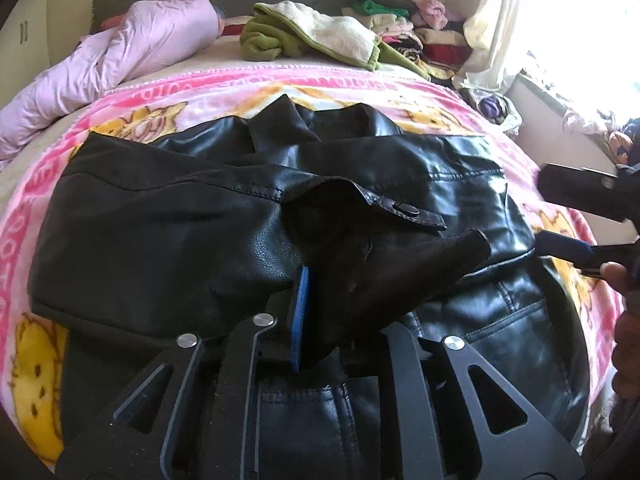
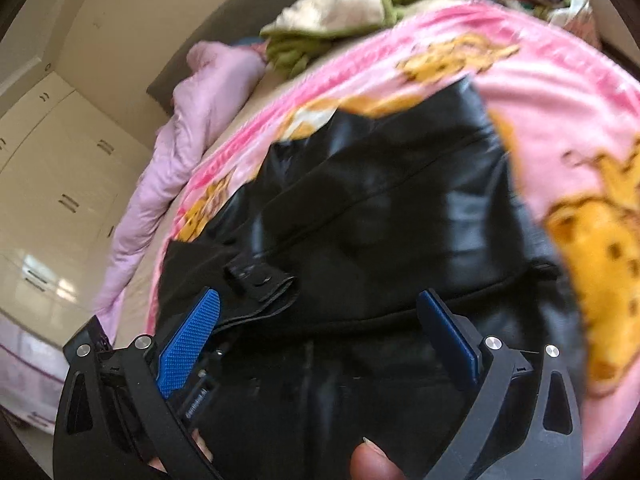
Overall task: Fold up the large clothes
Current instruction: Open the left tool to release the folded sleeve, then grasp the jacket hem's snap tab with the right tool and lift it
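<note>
A black leather jacket (image 1: 248, 216) lies spread on the pink cartoon blanket (image 1: 36, 208). One sleeve is folded across its body, with the snap-button cuff (image 1: 404, 212) in the middle. My left gripper (image 1: 340, 316) is shut on a dark fold of the jacket near that cuff; one blue pad (image 1: 301, 312) shows. My right gripper (image 1: 560, 220) reaches in from the right, open over the jacket's right edge. In the right wrist view the right gripper (image 2: 316, 320) is open, blue pads (image 2: 192, 336) wide apart, above the jacket (image 2: 380, 208) and cuff (image 2: 260, 276). That view is blurred.
A lilac quilt (image 1: 120, 64) lies at the back left of the bed. A green and cream garment (image 1: 320, 36) and a pile of several folded clothes (image 1: 404, 28) sit at the back. A curtain and bright window (image 1: 560, 40) are on the right. White cupboards (image 2: 52, 184) stand left of the bed.
</note>
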### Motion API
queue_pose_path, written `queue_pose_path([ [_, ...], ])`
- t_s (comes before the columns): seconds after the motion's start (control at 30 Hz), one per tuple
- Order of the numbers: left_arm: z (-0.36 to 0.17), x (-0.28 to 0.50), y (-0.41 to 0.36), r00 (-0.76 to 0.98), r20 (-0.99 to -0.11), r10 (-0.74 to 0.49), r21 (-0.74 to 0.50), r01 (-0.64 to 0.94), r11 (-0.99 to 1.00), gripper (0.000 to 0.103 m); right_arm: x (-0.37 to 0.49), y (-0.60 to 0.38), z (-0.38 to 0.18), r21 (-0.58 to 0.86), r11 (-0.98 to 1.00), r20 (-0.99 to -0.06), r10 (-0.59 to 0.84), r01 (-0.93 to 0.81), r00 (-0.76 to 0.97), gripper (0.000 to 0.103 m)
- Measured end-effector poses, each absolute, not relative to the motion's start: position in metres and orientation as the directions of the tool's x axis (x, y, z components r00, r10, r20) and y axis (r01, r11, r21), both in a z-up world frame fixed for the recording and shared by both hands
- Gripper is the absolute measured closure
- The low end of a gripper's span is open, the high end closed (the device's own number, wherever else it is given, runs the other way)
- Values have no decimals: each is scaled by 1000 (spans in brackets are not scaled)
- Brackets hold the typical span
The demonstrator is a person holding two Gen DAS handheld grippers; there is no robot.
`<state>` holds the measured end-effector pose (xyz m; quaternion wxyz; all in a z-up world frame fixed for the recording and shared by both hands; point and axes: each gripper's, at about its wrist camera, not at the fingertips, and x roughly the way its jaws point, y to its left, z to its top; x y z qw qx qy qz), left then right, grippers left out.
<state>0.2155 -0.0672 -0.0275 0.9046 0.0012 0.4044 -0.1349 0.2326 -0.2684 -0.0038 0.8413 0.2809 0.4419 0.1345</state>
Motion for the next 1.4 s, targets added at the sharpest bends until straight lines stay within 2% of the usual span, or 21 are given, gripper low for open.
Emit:
queue_pose_path([
  [0.03, -28, 214, -68, 637, -735, -233, -93, 246, 965, 82, 237, -262, -7, 595, 803, -674, 487, 18, 556, 7],
  [0.07, -27, 213, -68, 640, -734, -226, -78, 251, 965, 60, 241, -256, -8, 597, 802, -679, 494, 17, 542, 10],
  [0.13, -26, 210, -68, 640, -731, -237, -75, 270, 960, 29, 245, -249, -12, 602, 798, -686, 507, 15, 522, 14],
  [0.3, -23, 203, -67, 611, -745, -269, -92, 306, 948, 28, 254, -233, -21, 603, 798, -702, 518, 21, 489, 18],
  [0.5, -11, 190, -59, 573, -755, -317, -115, 361, 925, 13, 269, -218, -34, 609, 793, -715, 534, 26, 451, 23],
  [0.6, 0, 187, -44, 574, -751, -327, -130, 357, 925, 11, 275, -213, -43, 606, 794, -726, 534, 36, 434, 31],
  [0.67, 12, 189, -25, 599, -733, -323, -136, 336, 932, 10, 276, -211, -45, 604, 797, -723, 534, 27, 438, 42],
  [0.7, 17, 192, -15, 615, -724, -312, -133, 319, 938, 10, 277, -210, -45, 598, 801, -725, 529, 23, 442, 43],
  [0.77, 28, 201, 12, 654, -712, -256, -116, 251, 961, 9, 276, -209, -43, 593, 805, -719, 527, 5, 453, 52],
  [0.83, 37, 213, 39, 679, -709, -192, -105, 167, 980, 9, 275, -207, -39, 583, 812, -717, 522, -12, 462, 55],
  [0.93, 47, 226, 78, 700, -701, -136, -139, 53, 989, 9, 273, -204, -20, 532, 843, -702, 492, -80, 514, 58],
  [1.03, 52, 237, 111, 705, -696, -136, -229, -38, 973, 9, 264, -203, 15, 459, 873, -649, 456, -164, 609, 68],
  [1.1, 55, 241, 123, 709, -692, -133, -259, -72, 963, 9, 258, -204, 37, 421, 884, -607, 442, -205, 660, 69],
  [1.23, 60, 244, 127, 721, -680, -131, -286, -97, 953, 9, 246, -207, 81, 334, 901, -525, 420, -275, 740, 70],
  [1.4, 62, 247, 121, 724, -675, -142, -292, -85, 953, 9, 243, -215, 108, 279, 919, -484, 385, -278, 786, 70],
])
